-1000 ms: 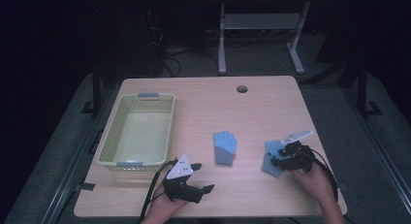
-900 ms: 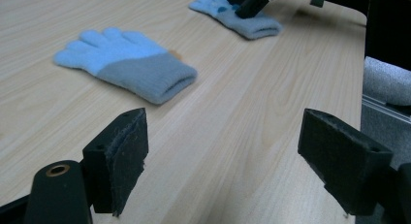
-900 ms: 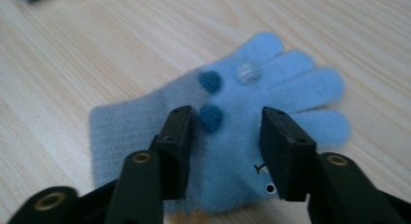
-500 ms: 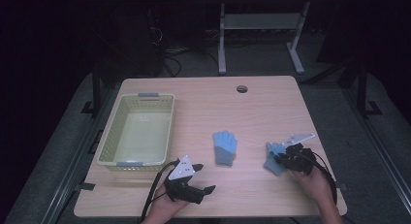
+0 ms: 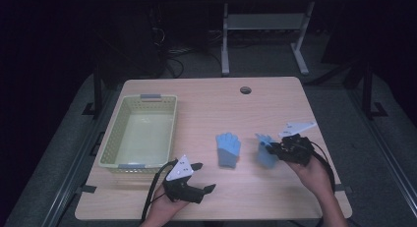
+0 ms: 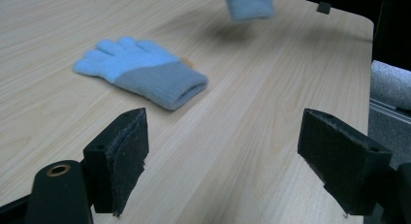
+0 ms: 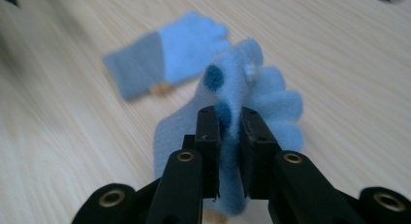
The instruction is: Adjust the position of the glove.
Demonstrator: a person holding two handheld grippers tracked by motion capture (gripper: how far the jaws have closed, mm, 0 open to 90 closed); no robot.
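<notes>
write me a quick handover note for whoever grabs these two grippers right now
Right gripper: shut on a blue glove, lifted off the table at the right front.
Left gripper: open, empty, low over the table's front edge, facing the second glove.
Second glove lies flat mid-table, untouched.
Yellow basket at the left is empty.
Done: one glove picked up.
Left, probably: carry it to the basket, then fetch the second glove.

A basket (image 5: 139,133) sits left of two gloves (image 5: 228,149) on the table (image 5: 236,104).
</notes>
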